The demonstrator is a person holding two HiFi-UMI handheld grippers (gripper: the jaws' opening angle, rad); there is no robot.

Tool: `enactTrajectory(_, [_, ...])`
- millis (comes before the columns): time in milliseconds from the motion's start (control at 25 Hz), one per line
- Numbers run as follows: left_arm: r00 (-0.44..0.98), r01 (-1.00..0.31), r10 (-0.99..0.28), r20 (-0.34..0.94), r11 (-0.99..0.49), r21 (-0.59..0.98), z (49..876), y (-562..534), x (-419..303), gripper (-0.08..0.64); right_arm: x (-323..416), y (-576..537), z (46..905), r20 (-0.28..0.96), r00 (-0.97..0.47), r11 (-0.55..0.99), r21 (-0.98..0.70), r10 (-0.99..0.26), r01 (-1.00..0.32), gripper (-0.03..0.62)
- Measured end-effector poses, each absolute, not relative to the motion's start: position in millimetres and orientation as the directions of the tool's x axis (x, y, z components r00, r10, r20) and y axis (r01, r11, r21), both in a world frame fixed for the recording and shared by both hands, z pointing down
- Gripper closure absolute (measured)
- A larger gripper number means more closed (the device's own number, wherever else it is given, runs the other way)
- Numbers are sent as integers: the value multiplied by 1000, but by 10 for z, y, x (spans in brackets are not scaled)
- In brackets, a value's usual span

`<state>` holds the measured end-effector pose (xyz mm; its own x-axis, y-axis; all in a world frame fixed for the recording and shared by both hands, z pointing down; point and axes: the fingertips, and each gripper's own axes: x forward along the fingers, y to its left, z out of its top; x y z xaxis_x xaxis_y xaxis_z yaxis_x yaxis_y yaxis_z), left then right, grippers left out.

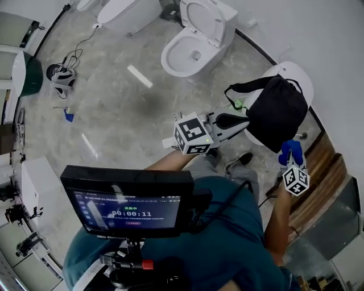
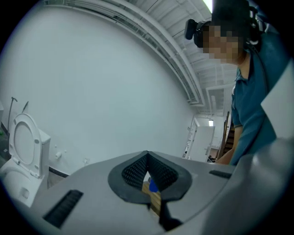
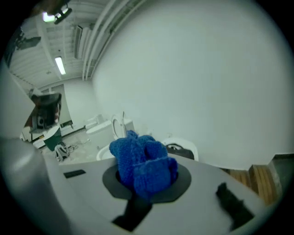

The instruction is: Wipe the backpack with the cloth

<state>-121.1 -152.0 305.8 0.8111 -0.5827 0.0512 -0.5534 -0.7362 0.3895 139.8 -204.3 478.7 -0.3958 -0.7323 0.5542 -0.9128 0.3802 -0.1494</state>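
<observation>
A black backpack (image 1: 277, 111) rests on a white closed toilet lid (image 1: 298, 74) by the wall at the right. My left gripper (image 1: 243, 120) is at the bag's left side, level with its strap; whether it touches is unclear. In the left gripper view the left gripper (image 2: 147, 158) has its pads meeting at the tips, with nothing between them. My right gripper (image 1: 291, 154) hangs just below the bag, shut on a bunched blue knitted cloth (image 1: 292, 149). In the right gripper view the cloth (image 3: 142, 163) fills the right gripper (image 3: 147, 180), and the backpack (image 3: 177, 149) lies beyond it.
An open white toilet (image 1: 193, 45) stands on the marbled floor ahead, another fixture (image 1: 125, 11) behind it. Wooden steps (image 1: 318, 170) run along the right. A monitor (image 1: 128, 202) is mounted at my chest. Cables and a headset (image 1: 61, 77) lie far left.
</observation>
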Motion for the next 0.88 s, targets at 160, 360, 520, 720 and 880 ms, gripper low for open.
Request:
enactTrajectory(160, [824,-534,-566,20,-764,361,2836,-1242,-1210,557,1249,-1930,3537,309,-448,436,-109,-839,-893,558])
enactTrajectory(360, [822,-534,-569,-18,-781,325,2550,-719,-1172,557,1267,-1307,2383,68,-464,460,-61,-883,-886,558])
enactTrajectory(520, [819,-541,-574,-24,-785,302,2419,-108,-1052,557,1319,-535,1850,-40,-502,503,-68,-864,-861,558])
enactTrajectory(720, [837,-514,-546,-34,-806,292,2337,683,-728,557,1426,468,1619,-112,-510,520,-89,-853,-850,558])
enactTrajectory(880, [847,-492,-528,-62,-822,286,2200,1595,-561,557,1459,1498,1459,-124,-508,517,-51,-852,-854,558])
